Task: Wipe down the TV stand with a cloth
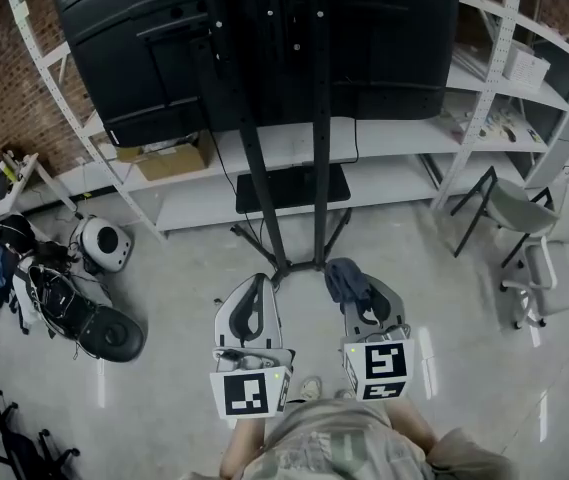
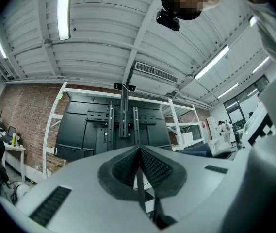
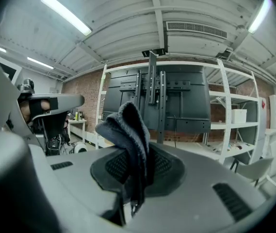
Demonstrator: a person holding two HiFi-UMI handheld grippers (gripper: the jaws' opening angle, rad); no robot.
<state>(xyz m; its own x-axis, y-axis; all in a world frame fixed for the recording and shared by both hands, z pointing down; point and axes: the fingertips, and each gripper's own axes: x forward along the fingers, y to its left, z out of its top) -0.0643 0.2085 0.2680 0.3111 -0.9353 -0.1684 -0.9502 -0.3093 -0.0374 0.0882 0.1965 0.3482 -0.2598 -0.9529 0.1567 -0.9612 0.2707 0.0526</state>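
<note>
The black TV stand (image 1: 294, 168) rises in front of me, two uprights carrying a large black screen (image 1: 264, 38) seen from behind, with a small black shelf (image 1: 294, 186) low down. In the right gripper view the stand's uprights (image 3: 153, 101) show straight ahead. A dark grey cloth (image 1: 348, 278) is pinched in my right gripper (image 1: 356, 290), bunched above the jaws (image 3: 130, 130). My left gripper (image 1: 254, 298) is held beside it, jaws closed together with nothing between them; its view faces the stand (image 2: 123, 123). Both grippers hover near the stand's base, apart from it.
White metal shelving (image 1: 384, 148) runs behind the stand, with a cardboard box (image 1: 164, 158) on it. Bags and a helmet-like object (image 1: 104, 243) lie on the floor at left. Grey chairs (image 1: 539, 238) stand at right. A cable (image 1: 232, 203) hangs by the stand.
</note>
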